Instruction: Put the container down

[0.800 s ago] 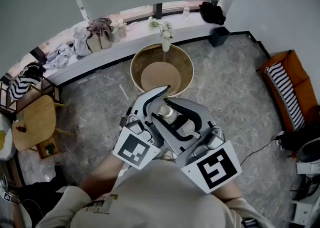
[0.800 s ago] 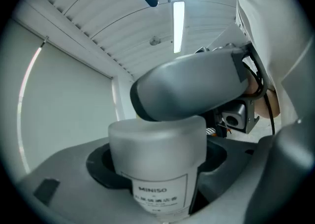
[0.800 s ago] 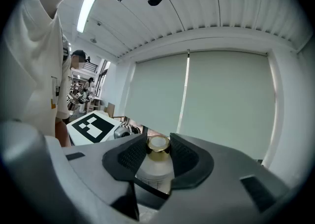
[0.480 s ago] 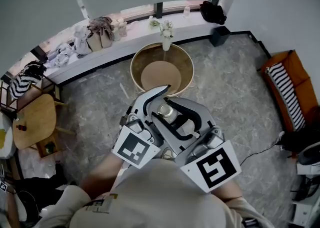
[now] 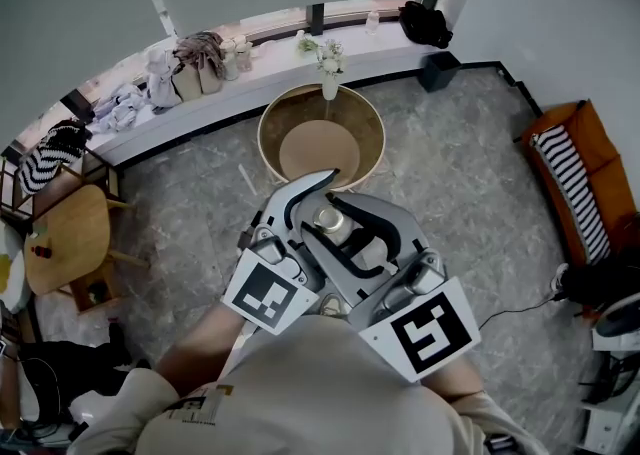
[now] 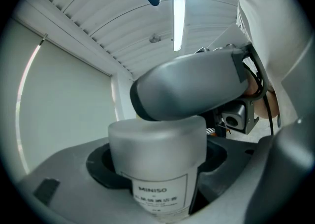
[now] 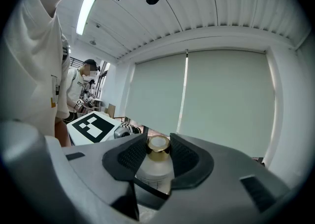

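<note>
Container: frosted, round-shouldered container (image 5: 333,224) with a shiny gold cap (image 7: 158,144), held up between both tools over the grey marbled floor (image 5: 450,173).
Left tool (image 6: 156,161): jaws wide, dark cupped pads clasping the container's body.
Right tool (image 7: 158,156): ribbed pads clamped at the cap.
Around: round wooden bench (image 5: 264,138) at 12 o'clock; orange seat (image 5: 590,158) at 3 o'clock.
Views: left gripper view shows the printed label (image 6: 158,196); right gripper view shows a second person (image 7: 81,87).

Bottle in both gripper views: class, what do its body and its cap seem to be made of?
The bottle's body: frosted glass or plastic, matt; it looks milky and translucent, and which one can't be told. The cap: gold-coloured metal or metallised plastic, glossy; its rim shines.
</note>
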Action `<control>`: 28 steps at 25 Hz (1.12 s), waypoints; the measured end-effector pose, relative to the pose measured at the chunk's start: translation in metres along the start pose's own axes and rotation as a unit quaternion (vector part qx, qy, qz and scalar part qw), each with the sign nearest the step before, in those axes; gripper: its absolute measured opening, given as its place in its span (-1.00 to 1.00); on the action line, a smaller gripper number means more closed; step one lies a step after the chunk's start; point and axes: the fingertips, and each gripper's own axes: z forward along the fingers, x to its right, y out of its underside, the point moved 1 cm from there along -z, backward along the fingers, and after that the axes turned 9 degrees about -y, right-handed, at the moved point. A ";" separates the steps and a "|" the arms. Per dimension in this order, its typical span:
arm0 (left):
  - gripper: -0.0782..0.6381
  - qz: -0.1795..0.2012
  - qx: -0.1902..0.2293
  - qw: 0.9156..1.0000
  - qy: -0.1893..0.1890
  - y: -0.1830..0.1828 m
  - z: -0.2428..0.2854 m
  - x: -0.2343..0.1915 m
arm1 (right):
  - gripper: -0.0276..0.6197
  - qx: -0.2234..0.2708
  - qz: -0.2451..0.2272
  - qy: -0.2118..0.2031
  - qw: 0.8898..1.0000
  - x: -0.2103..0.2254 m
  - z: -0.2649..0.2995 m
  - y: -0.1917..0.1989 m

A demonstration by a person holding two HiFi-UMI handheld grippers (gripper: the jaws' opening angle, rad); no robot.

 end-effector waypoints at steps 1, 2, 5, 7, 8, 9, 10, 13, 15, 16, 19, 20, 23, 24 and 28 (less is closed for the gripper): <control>0.18 0.000 0.000 1.000 0.000 -0.001 0.002 0.002 | -0.48 0.000 0.000 -0.001 1.000 0.001 -0.002 0.001; 0.18 0.000 -0.001 1.000 -0.001 -0.001 0.004 0.003 | -0.48 0.001 0.000 -0.002 1.000 0.002 -0.004 0.001; 0.18 0.002 -0.004 1.000 -0.002 -0.001 0.012 0.008 | -0.48 0.003 0.002 -0.006 1.000 0.008 -0.011 0.003; 0.18 0.001 -0.008 1.000 -0.004 -0.001 0.018 0.011 | -0.48 0.005 0.002 -0.008 1.000 0.013 -0.017 0.006; 0.18 0.001 -0.009 1.000 -0.005 -0.001 0.022 0.013 | -0.48 0.004 0.002 -0.010 1.000 0.015 -0.019 0.007; 0.18 0.002 -0.010 1.000 -0.006 -0.001 0.025 0.015 | -0.48 0.004 0.003 -0.011 1.000 0.018 -0.022 0.009; 0.18 0.003 -0.011 1.000 -0.007 0.000 0.028 0.016 | -0.48 0.005 0.004 -0.012 1.000 0.021 -0.024 0.011; 0.18 0.005 -0.013 1.000 -0.010 0.001 0.037 0.020 | -0.48 0.007 0.002 -0.017 1.000 0.027 -0.030 0.015; 0.18 0.005 -0.013 1.000 -0.014 0.001 0.043 0.023 | -0.48 0.007 -0.001 -0.020 1.000 0.031 -0.034 0.017; 0.18 0.005 -0.013 1.000 -0.017 0.001 0.045 0.025 | -0.48 0.007 -0.002 -0.023 1.000 0.032 -0.036 0.019; 0.18 0.007 -0.016 0.999 -0.027 0.001 0.052 0.028 | -0.48 0.011 -0.004 -0.031 0.999 0.036 -0.043 0.022; 0.18 0.008 -0.017 0.999 -0.029 0.001 0.054 0.030 | -0.48 0.013 -0.004 -0.035 0.999 0.037 -0.045 0.022; 0.18 0.009 -0.021 0.999 -0.036 0.001 0.056 0.033 | -0.48 0.014 -0.011 -0.043 0.999 0.037 -0.049 0.025; 0.18 0.009 -0.022 0.999 -0.039 0.002 0.056 0.032 | -0.48 0.015 -0.012 -0.045 0.999 0.037 -0.048 0.026; 0.18 0.015 -0.029 0.998 -0.051 0.007 0.059 0.028 | -0.48 0.023 -0.012 -0.058 0.998 0.041 -0.046 0.028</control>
